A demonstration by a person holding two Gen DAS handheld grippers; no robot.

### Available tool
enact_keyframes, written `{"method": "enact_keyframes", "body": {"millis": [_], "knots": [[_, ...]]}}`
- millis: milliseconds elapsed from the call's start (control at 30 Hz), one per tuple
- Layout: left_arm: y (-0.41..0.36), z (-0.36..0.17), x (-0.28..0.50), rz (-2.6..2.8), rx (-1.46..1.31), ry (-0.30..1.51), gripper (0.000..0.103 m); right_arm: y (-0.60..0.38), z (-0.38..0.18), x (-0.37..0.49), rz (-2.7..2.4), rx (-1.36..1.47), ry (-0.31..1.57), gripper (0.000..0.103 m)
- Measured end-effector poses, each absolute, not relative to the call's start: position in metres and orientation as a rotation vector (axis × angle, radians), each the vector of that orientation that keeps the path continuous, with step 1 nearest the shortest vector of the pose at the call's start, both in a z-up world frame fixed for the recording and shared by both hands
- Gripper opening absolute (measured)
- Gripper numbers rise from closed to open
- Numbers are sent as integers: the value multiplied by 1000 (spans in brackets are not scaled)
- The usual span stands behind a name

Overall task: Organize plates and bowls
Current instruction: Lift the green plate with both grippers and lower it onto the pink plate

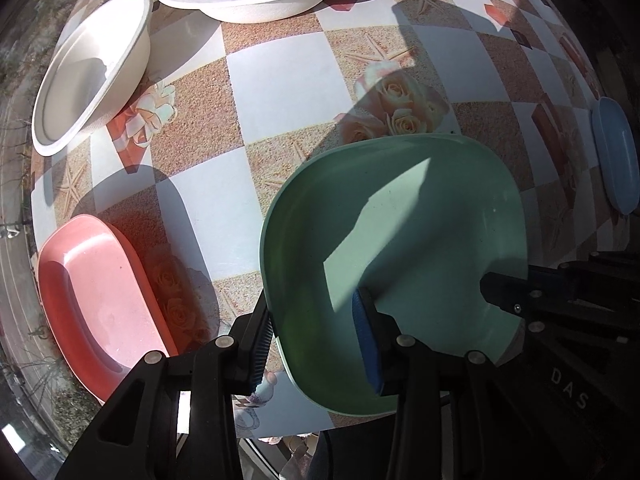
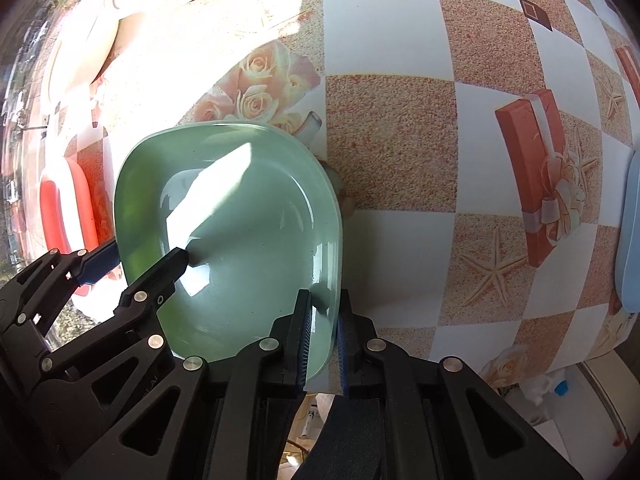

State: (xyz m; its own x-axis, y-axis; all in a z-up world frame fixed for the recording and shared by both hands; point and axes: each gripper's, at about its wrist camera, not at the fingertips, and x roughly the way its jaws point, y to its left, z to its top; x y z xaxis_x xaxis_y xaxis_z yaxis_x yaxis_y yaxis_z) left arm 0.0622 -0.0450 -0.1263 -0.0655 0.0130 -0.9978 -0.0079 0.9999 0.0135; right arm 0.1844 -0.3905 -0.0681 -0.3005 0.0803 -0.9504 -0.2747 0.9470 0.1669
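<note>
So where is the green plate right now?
The green plate is at the near edge of the table, both grippers straddling its rim: left gripper on its left side, right gripper on its right. The pink plate lies left of it.

Table [image 1: 280, 92] w/ checkered cloth, roses & starfish print. On it: green plate [image 1: 400, 248] at 5 o'clock, pink plate [image 1: 96, 300] at 8, white bowls [image 1: 92, 68] at 10–12, blue plate [image 1: 614, 156] at 3.

Harsh sunlight, hard shadows, blown-out glare upper left, fisheye-warped edges.
</note>
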Motion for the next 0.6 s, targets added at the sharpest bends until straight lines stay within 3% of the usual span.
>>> {"method": "enact_keyframes", "body": {"millis": [100, 600], "knots": [[-30, -115, 58, 38, -27, 1638, 42, -380, -83, 192, 379, -152, 1843, 14], [17, -90, 47, 200, -113, 1541, 42, -282, -15, 194, 524, -267, 1783, 14]]}}
